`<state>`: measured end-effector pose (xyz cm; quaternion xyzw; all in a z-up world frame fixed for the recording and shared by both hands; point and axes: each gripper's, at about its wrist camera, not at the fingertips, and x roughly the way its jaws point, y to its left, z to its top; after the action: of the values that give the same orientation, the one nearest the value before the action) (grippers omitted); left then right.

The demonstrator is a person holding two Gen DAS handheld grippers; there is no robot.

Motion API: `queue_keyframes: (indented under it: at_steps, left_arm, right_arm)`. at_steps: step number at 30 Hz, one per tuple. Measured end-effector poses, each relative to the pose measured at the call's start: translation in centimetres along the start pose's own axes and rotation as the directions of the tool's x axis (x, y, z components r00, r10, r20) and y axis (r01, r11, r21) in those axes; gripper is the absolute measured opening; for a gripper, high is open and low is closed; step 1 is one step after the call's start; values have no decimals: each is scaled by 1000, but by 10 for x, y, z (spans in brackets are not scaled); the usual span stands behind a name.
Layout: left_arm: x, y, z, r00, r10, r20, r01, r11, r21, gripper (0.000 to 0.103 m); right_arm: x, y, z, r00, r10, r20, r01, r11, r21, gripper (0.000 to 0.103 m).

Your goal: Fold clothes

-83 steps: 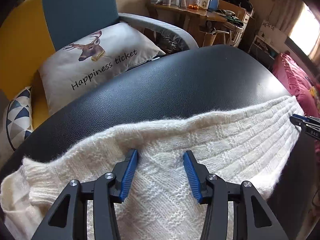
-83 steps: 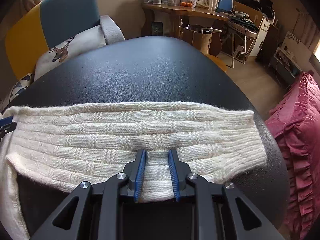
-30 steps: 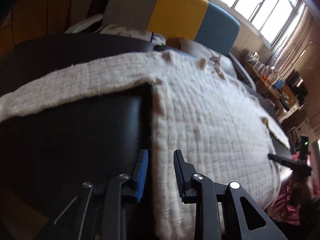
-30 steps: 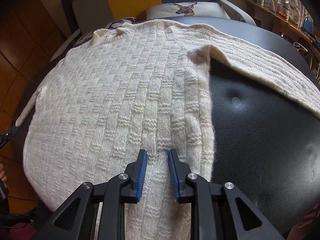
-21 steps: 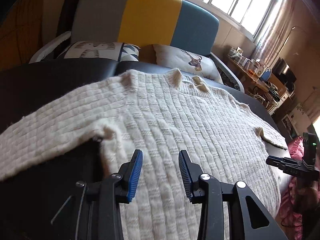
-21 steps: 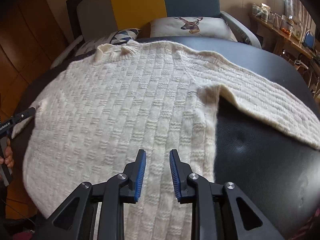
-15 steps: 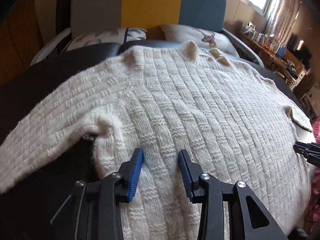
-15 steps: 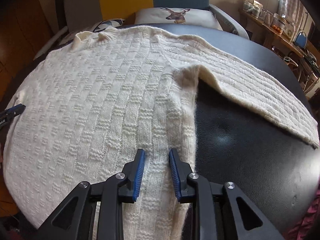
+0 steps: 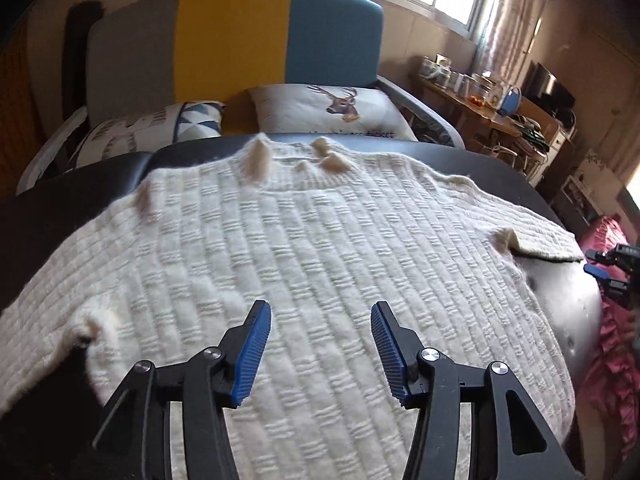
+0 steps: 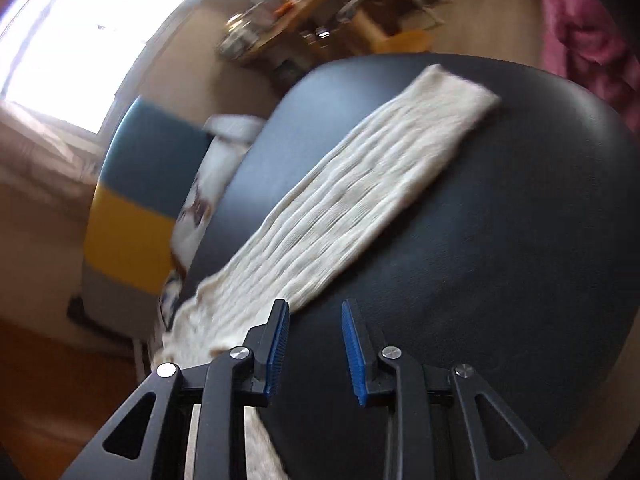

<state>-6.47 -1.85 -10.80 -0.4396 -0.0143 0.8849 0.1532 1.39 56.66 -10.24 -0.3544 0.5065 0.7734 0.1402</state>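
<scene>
A cream knitted sweater (image 9: 312, 256) lies flat on a round black padded table (image 9: 572, 308), collar toward the sofa. My left gripper (image 9: 320, 330) hovers over the lower body of the sweater, its jaws opening, with nothing between them. In the right wrist view, which is rolled and blurred, one sleeve (image 10: 352, 200) stretches across the black table (image 10: 500, 248). My right gripper (image 10: 315, 334) is over bare table just beside that sleeve, jaws opening a little and holding nothing. The right gripper (image 9: 608, 270) also shows at the right edge of the left wrist view.
A grey, yellow and blue sofa (image 9: 236, 44) stands behind the table with a deer-print pillow (image 9: 332, 110) and a patterned pillow (image 9: 160, 128). A cluttered wooden desk (image 9: 480, 108) is at the back right. Pink ruffled fabric (image 9: 612, 364) lies off the table's right edge.
My left gripper slid right over the sweater body and its jaws widened. My right gripper swung off the body to the sleeve side, rolling strongly, and opened slightly.
</scene>
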Motion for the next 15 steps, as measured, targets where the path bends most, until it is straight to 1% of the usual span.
queue_keyframes:
  at_steps: [2,6,8,9,11,14,15]
  left_arm:
    - [16,-17,4,999,-23,-32,24,1000,19,53]
    - [45,-36,4,993,-48,-106,51,998,24,54]
    - [56,-38,0,989,-53,-139,55,998,13,54]
    - [59,-39,-2,988,-52,-145,54,998,13,54]
    - [60,-41,-4,989,-55,-138,60,998,29,56]
    - [60,-41,-5,988,-67,-137,73,997,36,60]
    - [61,-42,-5,988,-70,-136,75,996,38,63]
  right_arm:
    - [-1,-27,29,999,-19,32,14,991,133,28]
    - [23,-56,62,1000,7,27,-14,957,288,30]
    - [36,-60,71,1000,-14,20,7,950,313,30]
    - [43,-61,71,1000,-11,23,3,945,327,30]
    - [48,-63,74,998,13,60,-33,941,338,30]
    - [57,-63,76,995,40,94,-69,941,332,30]
    - [56,-65,75,994,42,103,-73,944,322,30]
